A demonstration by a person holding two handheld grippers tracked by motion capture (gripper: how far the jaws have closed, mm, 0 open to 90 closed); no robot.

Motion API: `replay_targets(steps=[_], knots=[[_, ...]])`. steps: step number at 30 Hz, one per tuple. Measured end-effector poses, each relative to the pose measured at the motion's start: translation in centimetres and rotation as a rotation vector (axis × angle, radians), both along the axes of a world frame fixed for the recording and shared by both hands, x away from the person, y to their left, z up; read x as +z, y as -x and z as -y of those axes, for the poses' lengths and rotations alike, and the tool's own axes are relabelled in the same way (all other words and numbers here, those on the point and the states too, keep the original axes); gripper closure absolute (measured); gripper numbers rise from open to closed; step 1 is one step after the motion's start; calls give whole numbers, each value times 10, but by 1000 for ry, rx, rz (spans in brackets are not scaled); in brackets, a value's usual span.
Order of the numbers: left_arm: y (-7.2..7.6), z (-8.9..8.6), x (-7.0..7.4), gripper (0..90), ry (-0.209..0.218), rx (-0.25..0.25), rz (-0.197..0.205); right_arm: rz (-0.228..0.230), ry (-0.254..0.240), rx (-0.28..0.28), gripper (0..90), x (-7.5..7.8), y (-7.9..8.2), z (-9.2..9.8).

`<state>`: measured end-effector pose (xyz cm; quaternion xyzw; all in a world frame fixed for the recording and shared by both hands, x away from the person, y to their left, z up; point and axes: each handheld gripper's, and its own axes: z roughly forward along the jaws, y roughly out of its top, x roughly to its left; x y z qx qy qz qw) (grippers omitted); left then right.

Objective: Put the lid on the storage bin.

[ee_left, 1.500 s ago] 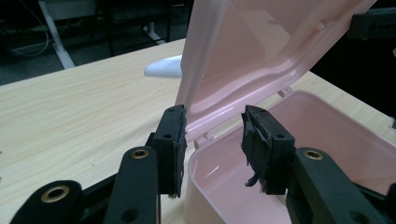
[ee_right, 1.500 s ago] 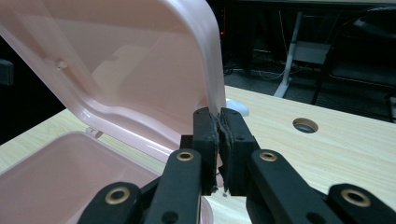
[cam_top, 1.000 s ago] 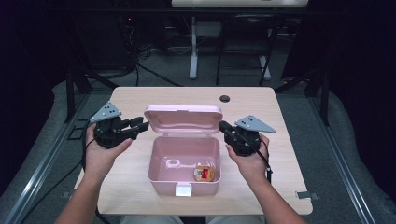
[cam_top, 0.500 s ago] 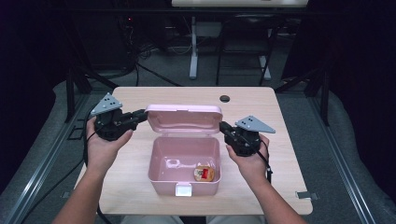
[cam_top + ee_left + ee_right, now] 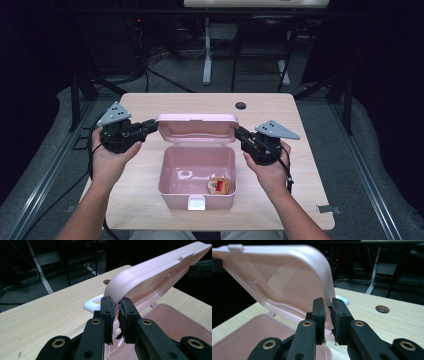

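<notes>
A pale wooden table (image 5: 150, 107) stands in a dim room, with a grey carpeted floor (image 5: 345, 125) around it and dark curtains on both sides. Beyond the far edge I can see the white leg of another desk (image 5: 207, 55), some black stands and loose cables on the floor. The tabletop has a round cable hole (image 5: 240, 105) near its far edge and a small metal clip (image 5: 324, 209) at the near right corner.

In the middle of the table sits a pink box (image 5: 172, 185), its lid (image 5: 196, 128) raised and tilted up at the back. Inside, toward the near right corner, lies a small round snack (image 5: 218, 185) with a red and white label. A white latch (image 5: 196, 203) shows on the near wall of the box, and in the left gripper view a white handle (image 5: 91, 303) peeks out behind the lid.

The left gripper (image 5: 151, 124), held in the person's left hand (image 5: 111, 155), has just been closing its jaws, and its pads (image 5: 108, 312) now pinch the left end of the lid's rim. The right gripper (image 5: 238, 133), in the right hand (image 5: 270, 167), clamps the right end of the lid in the same way, the rim caught between its pads (image 5: 338, 312); its jaws have just eased open slightly but the rim remains between them. Both forearms come in from the near edge, one on each side of the box.
</notes>
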<state>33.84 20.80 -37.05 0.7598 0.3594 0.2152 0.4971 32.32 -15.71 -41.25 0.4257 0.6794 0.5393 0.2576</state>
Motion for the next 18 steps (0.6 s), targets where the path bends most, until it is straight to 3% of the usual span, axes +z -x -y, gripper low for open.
replay_targets(steps=[9, 18], knots=[[4, -3, -2, 819, 18, -19, -10, 19, 4, 12, 806, 14, 6, 0], [11, -6, -5, 814, 16, -38, -16, 28, 20, 26, 794, 18, 15, -1]])
